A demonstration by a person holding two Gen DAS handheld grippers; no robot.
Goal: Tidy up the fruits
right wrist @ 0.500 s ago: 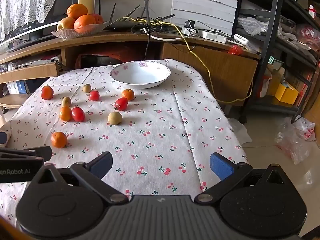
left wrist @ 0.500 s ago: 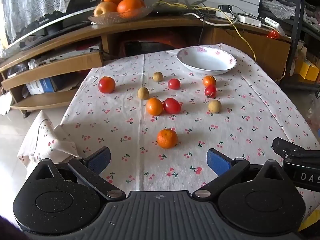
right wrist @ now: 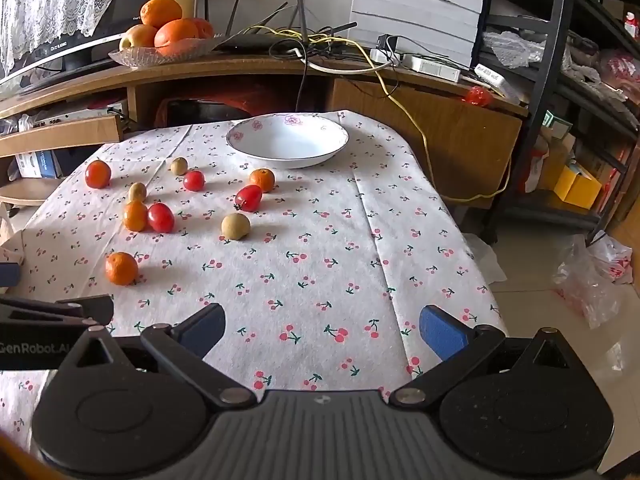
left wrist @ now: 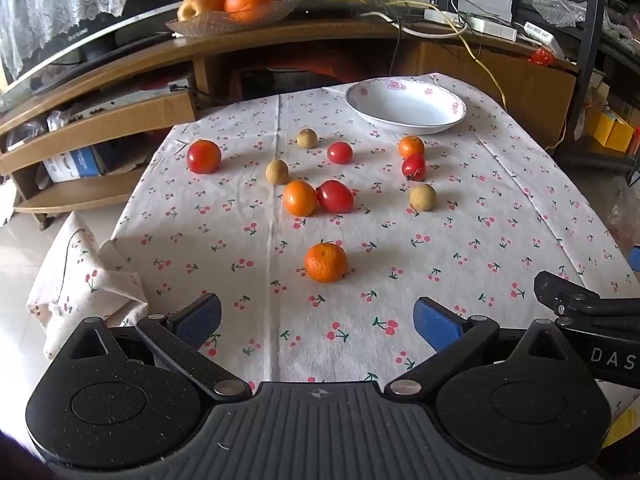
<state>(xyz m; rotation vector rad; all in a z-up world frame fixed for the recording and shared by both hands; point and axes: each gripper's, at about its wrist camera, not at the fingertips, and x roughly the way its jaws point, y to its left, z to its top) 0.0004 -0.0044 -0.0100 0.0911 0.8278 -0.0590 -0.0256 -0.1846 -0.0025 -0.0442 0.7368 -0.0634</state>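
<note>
Home living room: cherry-print tablecloth (right wrist: 320,264), wooden TV stand (right wrist: 240,68) upper frame, lace-draped television (right wrist: 60,20) upper left.

Loose fruits (left wrist: 326,262) lie scattered before the empty white bowl (left wrist: 404,106).

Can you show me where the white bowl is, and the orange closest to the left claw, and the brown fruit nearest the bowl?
white bowl (left wrist: 452,122): left wrist view, near rim.
closest orange (left wrist: 326,262): left wrist view, peel's middle.
brown fruit (left wrist: 307,138): left wrist view, its middle.
</note>
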